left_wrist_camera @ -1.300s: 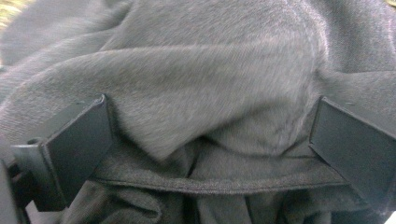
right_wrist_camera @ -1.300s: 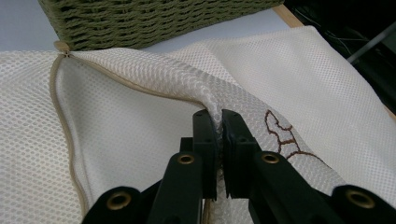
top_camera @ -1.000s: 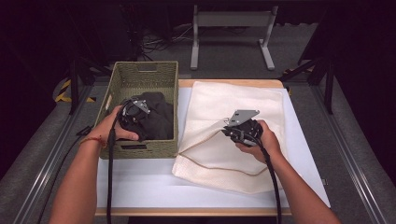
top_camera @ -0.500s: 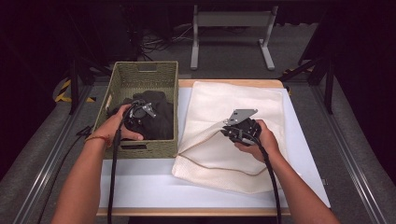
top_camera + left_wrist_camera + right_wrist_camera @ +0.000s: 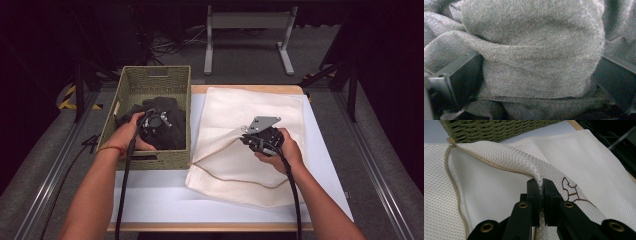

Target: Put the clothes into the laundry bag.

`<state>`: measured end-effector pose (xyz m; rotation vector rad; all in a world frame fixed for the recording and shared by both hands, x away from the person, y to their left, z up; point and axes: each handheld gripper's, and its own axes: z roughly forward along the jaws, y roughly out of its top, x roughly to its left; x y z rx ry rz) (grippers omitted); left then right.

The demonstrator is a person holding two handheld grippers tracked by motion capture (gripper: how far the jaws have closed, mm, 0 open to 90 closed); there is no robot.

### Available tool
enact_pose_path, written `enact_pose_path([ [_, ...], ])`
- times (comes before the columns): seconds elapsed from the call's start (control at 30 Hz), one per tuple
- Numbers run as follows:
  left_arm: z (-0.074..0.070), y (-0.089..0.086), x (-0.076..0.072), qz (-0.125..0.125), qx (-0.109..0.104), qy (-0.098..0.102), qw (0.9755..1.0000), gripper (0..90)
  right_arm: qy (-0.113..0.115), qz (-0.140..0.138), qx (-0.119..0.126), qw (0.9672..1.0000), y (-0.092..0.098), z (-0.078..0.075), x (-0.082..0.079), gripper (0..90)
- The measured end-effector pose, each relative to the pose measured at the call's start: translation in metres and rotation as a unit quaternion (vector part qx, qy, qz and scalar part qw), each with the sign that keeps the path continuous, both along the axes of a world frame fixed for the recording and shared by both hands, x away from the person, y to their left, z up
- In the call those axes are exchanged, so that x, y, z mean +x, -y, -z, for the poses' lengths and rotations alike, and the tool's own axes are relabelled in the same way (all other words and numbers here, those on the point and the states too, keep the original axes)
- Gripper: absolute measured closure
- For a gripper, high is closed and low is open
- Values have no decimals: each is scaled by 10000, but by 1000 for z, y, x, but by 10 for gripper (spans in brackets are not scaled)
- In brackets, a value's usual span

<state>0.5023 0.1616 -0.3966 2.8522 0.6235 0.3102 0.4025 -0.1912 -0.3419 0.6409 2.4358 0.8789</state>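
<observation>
A pile of dark grey cloth [image 5: 172, 132] lies in the green woven basket [image 5: 150, 75] at the left. My left gripper [image 5: 155, 122] reaches down into it. In the left gripper view its jaws [image 5: 536, 75] stand wide apart, with a bulge of the cloth [image 5: 531, 37] filling the gap between them. A cream mesh bag [image 5: 250, 107] lies flat on the table at the right, its zipped side parted. My right gripper [image 5: 246, 139] is shut on the bag's upper layer [image 5: 529, 167] and holds it raised above the lower layer; its jaws [image 5: 541, 185] have just tightened slightly on the mesh.
The white table top [image 5: 165, 195] has a wooden edge. The basket's wall [image 5: 499, 130] stands close beside the bag's mouth. Dark floor with cables and a metal stand [image 5: 247, 20] lies beyond the table.
My left hand has moved to the right and lower, deeper into the basket onto the dark cloth. The right hand and the lifted bag layer have stayed put.
</observation>
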Motion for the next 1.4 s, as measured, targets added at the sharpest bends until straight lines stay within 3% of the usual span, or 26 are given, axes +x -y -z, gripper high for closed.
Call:
enact_pose_path([
  [0.13,-3,-2,-2,140,-75,57,9999,179,21,58,36,10000,0,-2,-1,863],
  [0.2,-5,-3,-3,202,-80,113,9997,312,78,28,24,10000,0,-3,-2,862],
  [0.23,-6,-3,-5,193,-77,118,9997,312,78,28,24,10000,0,-3,-2,862],
  [0.37,-9,-6,-6,193,-153,249,9994,492,69,-5,16,10000,0,-2,-2,862],
  [0.5,-12,-8,-8,77,-62,609,9981,545,39,-1,49,10000,0,0,-1,862],
  [0.53,-14,-10,-8,33,-41,840,9964,570,48,-6,44,10000,0,1,-1,863],
  [0.57,-14,-10,-8,33,-41,840,9964,578,48,-6,44,10000,0,1,-1,863],
  [0.63,-16,-13,-10,-38,-145,956,9953,583,63,-1,43,10000,0,0,-2,863],
  [0.73,-23,-18,-14,-110,-293,1246,9917,593,60,9,77,10000,1,-1,-3,863],
  [0.8,-29,-24,-17,-220,-520,1515,9868,601,59,18,128,9999,3,-1,-3,863],
  [0.9,-37,-34,-23,-396,-845,1741,9803,610,83,24,134,9999,4,-2,-4,863],
  [0.93,-42,-40,-28,-452,-1021,1907,9753,612,101,16,124,9999,4,-3,-4,864],
  [0.97,-42,-40,-28,-452,-1021,1907,9753,613,101,16,124,9999,4,-3,-4,864],
  [1.0,-48,-47,-34,-518,-1223,2037,9700,614,116,34,153,9998,5,-3,-5,864],
  [1.03,-48,-47,-34,-518,-1223,2037,9700,614,116,34,153,9998,5,-3,-5,864],
  [1.1,-53,-54,-40,-592,-1501,2177,9626,614,141,62,206,9997,6,-4,-5,865],
  [1.13,-57,-59,-48,-671,-1685,2328,9555,615,158,68,250,9995,7,-5,-5,866],
  [1.17,-57,-59,-48,-671,-1685,2328,9555,615,158,68,250,9995,7,-5,-5,866],
  [1.2,-59,-62,-52,-703,-1805,2398,9513,615,177,67,261,9995,7,-5,-6,867],
  [1.3,-65,-72,-66,-803,-2260,2610,9351,614,192,86,280,9994,8,-6,-6,870],
  [1.4,-67,-79,-77,-930,-2578,2717,9225,615,195,100,295,9993,9,-7,-6,870],
])
